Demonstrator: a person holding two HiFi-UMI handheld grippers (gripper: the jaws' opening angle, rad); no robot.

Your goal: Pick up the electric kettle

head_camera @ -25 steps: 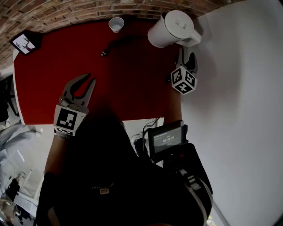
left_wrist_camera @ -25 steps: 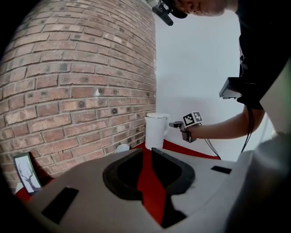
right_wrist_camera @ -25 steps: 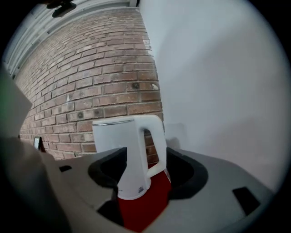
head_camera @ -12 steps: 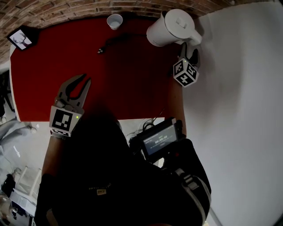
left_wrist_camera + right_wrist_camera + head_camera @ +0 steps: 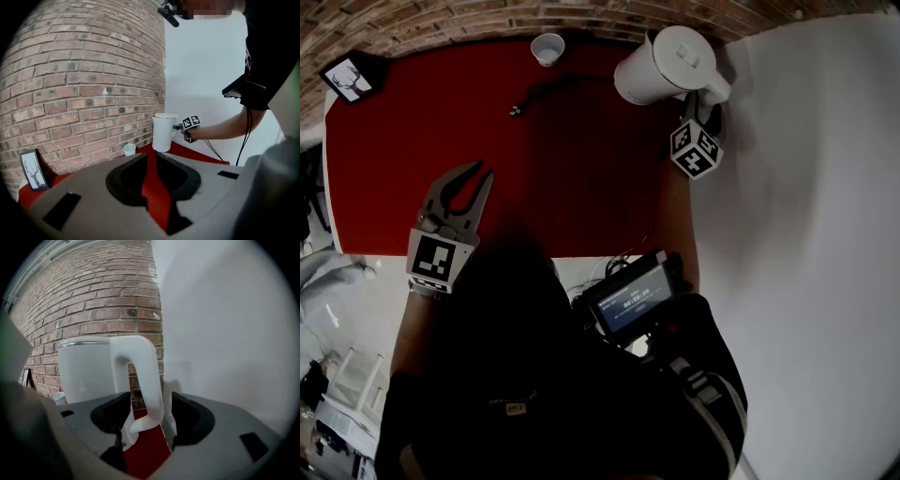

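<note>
At the far right of the red worktop (image 5: 412,141), close to the brick wall, stands the white kettle (image 5: 666,64), upright, lid shut, its handle (image 5: 143,376) turned toward the white wall. It looks like rigid, smooth plastic, so likely slippery on the body and awkward to pinch there. The loop handle is the place to take it, high up near the top bend, so the weight hangs below the grip (how much water is inside cannot be told, so it is best treated as heavy). The right gripper (image 5: 701,111) already has its fingers (image 5: 194,420) spread either side of that handle, not visibly pressing on it. A dark cord (image 5: 553,89) trails left across the worktop and could drag on a lift. A small white cup (image 5: 547,47) sits further left by the wall. The left gripper (image 5: 485,171) hovers over the near left, fingers apart and holding nothing.
</note>
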